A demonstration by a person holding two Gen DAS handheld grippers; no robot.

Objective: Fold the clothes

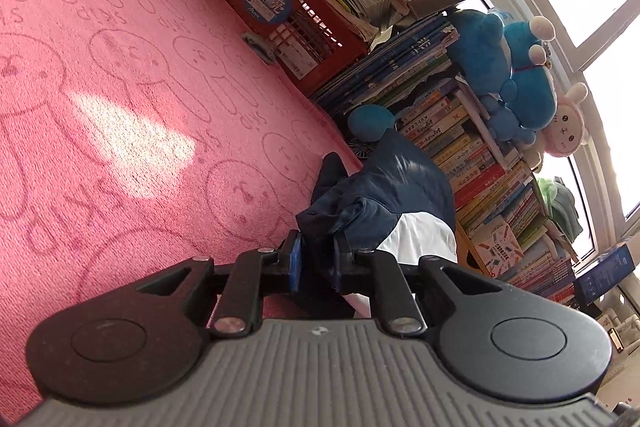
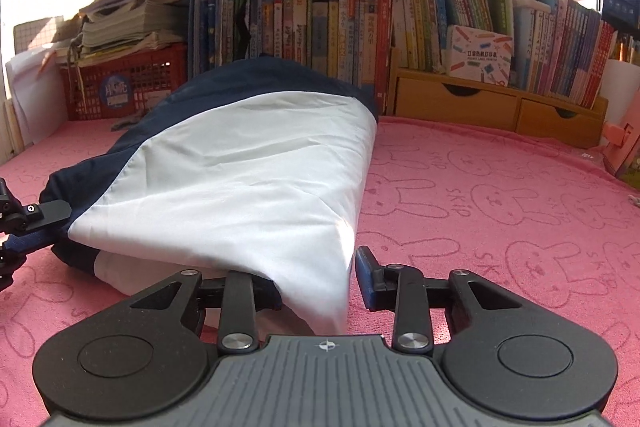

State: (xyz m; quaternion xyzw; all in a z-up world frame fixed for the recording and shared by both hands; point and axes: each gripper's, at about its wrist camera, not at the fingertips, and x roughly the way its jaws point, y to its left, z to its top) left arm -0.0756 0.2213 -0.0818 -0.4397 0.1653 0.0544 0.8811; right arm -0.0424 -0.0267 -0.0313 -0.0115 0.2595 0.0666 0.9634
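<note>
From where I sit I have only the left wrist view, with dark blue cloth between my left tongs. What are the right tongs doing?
Observer: The right tongs are open. A white corner of the garment lies between them, and the finger on the picture's right stands apart from the cloth.
Operator: Does the garment lie flat there?
Observer: No, it humps up, white on top and navy behind, with another white layer showing under the near edge.
Operator: What is on its far side from me?
Observer: The pink mat runs to a wooden drawer unit under the books.
</note>
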